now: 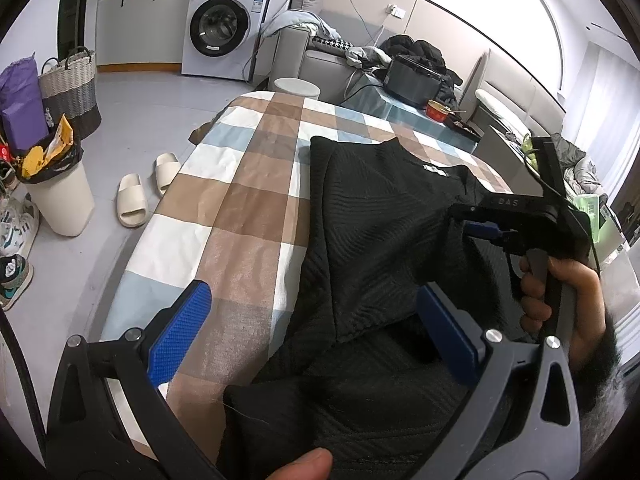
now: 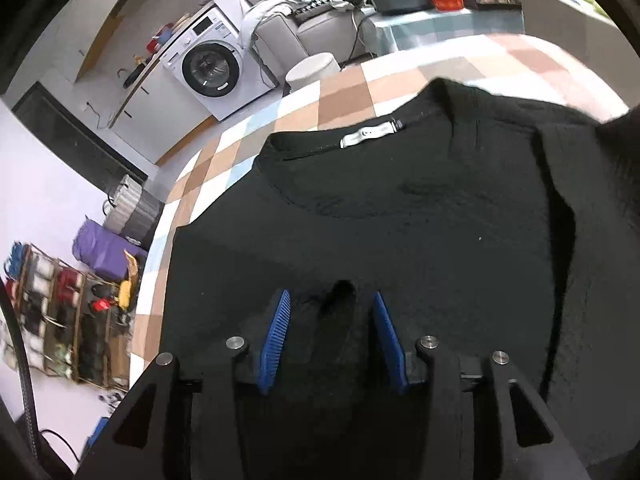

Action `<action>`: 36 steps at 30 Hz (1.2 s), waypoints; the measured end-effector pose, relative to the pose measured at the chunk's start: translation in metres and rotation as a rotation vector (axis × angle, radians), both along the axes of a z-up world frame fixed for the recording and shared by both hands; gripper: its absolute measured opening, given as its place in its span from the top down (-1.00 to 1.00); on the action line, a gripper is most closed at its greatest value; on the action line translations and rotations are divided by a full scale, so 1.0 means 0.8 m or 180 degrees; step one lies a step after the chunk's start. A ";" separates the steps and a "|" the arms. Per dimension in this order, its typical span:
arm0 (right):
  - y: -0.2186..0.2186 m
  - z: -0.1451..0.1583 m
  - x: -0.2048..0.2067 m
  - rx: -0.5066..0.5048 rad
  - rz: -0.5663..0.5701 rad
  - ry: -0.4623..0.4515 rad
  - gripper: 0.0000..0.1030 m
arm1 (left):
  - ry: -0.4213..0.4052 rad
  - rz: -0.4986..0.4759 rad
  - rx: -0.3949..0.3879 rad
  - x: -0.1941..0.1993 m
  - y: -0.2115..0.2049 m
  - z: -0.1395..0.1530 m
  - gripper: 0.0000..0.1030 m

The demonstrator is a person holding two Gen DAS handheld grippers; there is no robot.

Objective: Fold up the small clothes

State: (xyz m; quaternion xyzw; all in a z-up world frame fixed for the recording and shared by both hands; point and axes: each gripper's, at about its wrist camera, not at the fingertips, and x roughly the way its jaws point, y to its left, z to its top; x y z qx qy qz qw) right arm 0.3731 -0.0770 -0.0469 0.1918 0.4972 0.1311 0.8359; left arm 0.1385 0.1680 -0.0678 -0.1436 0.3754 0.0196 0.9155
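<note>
A table draped in a checked cloth (image 1: 244,208) of brown, white and pale blue squares carried the work. A black ribbed sweater (image 1: 384,216) lay on the cloth, occupying the right-hand part of the surface as the left wrist view framed it, with its collar toward the far edge and a white neck label (image 2: 370,133) showing inside the collar. One side of the garment was doubled over onto the body, forming a straight edge parallel to the left edge of the table.

The left gripper (image 1: 316,320) stood over the near part of the sweater with its blue pads spread wide; fabric lay between them, untouched by either pad. The right gripper (image 2: 330,312) sat over the sweater body, its blue pads parted with a raised fold of black fabric between them; neither pad pressed on it. A hand (image 1: 560,292) held the right gripper's handle.

Beyond the far left corner stood a white washing machine (image 1: 224,28). A pair of cream slippers (image 1: 146,188) lay on the floor beside the left edge.
</note>
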 end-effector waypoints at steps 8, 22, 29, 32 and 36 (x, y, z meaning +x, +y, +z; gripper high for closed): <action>0.014 -0.004 0.015 0.0066 0.0067 -0.0030 0.03 | 0.0044 -0.0020 -0.0008 0.001 -0.002 -0.005 -0.98; 0.027 0.074 -0.001 0.0209 0.0415 -0.1132 0.81 | 0.0093 -0.0035 -0.0019 0.005 -0.002 -0.011 -0.98; 0.012 0.024 0.022 -0.0193 0.0196 -0.0270 0.16 | 0.0058 -0.0044 -0.0022 0.003 -0.003 -0.006 -0.98; 0.009 0.017 0.011 -0.0156 0.0318 -0.0173 0.09 | 0.0086 -0.0032 -0.0036 0.004 -0.003 -0.007 -0.98; 0.012 -0.002 0.011 -0.0049 0.0380 -0.0002 0.08 | 0.0076 -0.0073 -0.0001 0.003 -0.010 -0.005 -0.98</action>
